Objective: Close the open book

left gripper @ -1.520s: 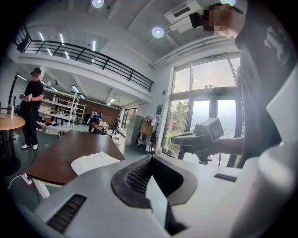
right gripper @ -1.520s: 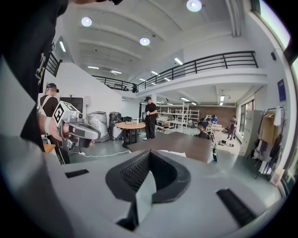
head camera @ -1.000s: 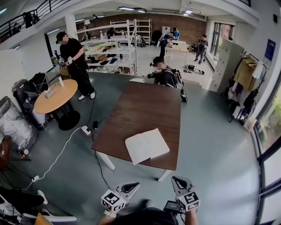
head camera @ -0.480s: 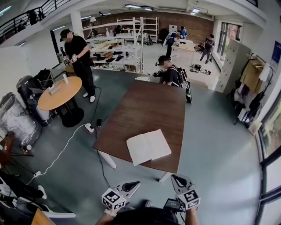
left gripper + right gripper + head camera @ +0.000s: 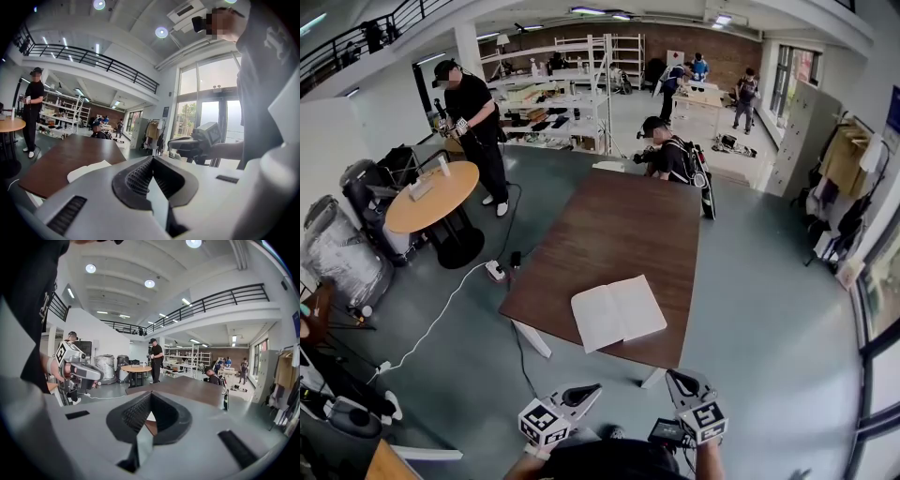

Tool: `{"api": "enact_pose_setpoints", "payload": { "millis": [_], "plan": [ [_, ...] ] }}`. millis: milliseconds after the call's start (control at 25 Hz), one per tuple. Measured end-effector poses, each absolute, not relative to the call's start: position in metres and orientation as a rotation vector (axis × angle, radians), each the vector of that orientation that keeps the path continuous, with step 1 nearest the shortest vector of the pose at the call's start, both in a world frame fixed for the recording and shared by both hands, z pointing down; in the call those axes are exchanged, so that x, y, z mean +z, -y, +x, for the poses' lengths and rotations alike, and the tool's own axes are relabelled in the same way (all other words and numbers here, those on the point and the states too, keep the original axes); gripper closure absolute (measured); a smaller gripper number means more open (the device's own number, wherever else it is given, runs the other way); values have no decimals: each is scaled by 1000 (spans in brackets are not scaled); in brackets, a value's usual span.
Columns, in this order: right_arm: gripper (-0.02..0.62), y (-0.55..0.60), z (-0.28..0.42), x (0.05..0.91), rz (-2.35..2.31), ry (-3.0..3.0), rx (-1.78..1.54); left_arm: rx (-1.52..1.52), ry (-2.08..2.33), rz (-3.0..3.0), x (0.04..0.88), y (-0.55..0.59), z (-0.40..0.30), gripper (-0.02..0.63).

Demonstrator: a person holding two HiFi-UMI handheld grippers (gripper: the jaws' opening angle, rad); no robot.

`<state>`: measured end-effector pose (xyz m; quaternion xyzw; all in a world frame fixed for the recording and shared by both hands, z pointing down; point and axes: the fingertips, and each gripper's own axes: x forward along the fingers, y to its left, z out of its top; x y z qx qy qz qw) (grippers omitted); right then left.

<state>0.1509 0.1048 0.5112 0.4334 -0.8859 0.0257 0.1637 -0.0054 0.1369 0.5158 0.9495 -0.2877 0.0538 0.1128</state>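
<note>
The open book [image 5: 619,311] lies flat with white pages up near the front edge of the long brown table [image 5: 619,220]. Both grippers hang low in the head view, short of the table and apart from the book. My left gripper [image 5: 592,389] is shut, its jaws meeting at the tip [image 5: 152,158] with nothing between them. My right gripper [image 5: 673,377] is shut too, and its closed jaws [image 5: 150,393] point over the table [image 5: 187,385]. From the left gripper view the book [image 5: 86,169] shows to the left of the jaws.
A person [image 5: 670,155] crouches at the table's far end. Another person [image 5: 473,112] stands by a round wooden table [image 5: 431,195] at the left. A power strip [image 5: 495,272] and its cable lie on the floor left of the brown table. Coats [image 5: 844,173] hang at the right.
The room has shifted slightly in the head view as I move. Both grippers keep their place at the bottom of the view, still shut. The book has not moved.
</note>
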Motion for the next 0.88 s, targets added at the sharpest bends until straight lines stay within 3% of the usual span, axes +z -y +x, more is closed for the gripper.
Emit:
{"api": "enact_pose_setpoints", "payload": {
  "millis": [880],
  "plan": [
    [607, -101, 161, 521, 1230, 2503, 106, 125, 837, 2756, 523, -126, 2, 598]
  ]
}}
